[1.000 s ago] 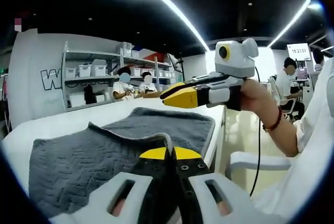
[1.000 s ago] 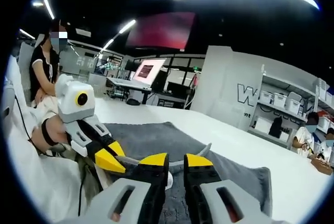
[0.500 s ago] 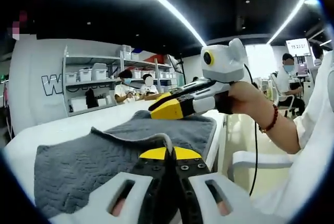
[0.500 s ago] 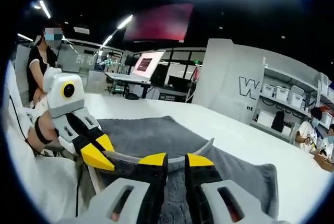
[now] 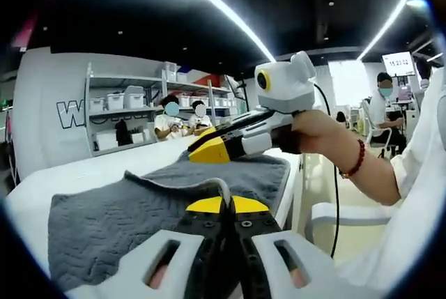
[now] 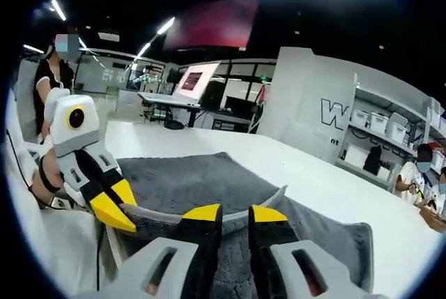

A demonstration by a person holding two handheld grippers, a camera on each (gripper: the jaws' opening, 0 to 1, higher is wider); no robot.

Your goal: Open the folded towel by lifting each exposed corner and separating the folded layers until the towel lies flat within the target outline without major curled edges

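The towel (image 5: 132,212) is grey, thick and soft, with a quilted wavy pattern pressed into its pile and a paler hemmed border; it lies spread over a smooth white table (image 5: 77,170), one layer still raised in a curling fold near the person. In the left gripper view the left gripper (image 5: 224,205) has its yellow-tipped black jaws pressed together on the pale hem of that fold, lifting it into a small arch. The right gripper (image 5: 202,151), held in a hand (image 5: 315,132) with a red bead bracelet, hovers above the far right part of the towel; seen side-on there, its jaws look close together, though I cannot tell for certain from that angle.

The right gripper view gives the answer: the right gripper's (image 6: 233,214) jaws stand slightly apart with nothing between them, and the raised hem curves just beyond the tips. There the left gripper (image 6: 111,217) enters from the left, its yellow tip pinching the towel's (image 6: 202,180) border, the edge sweeping from it in a long arc.

The table's (image 6: 327,187) white surface runs bare and wide beyond the towel's far edge. The towel's right edge lies close to the table's rim. Shelves with white bins (image 5: 122,93) stand against the far wall, well apart
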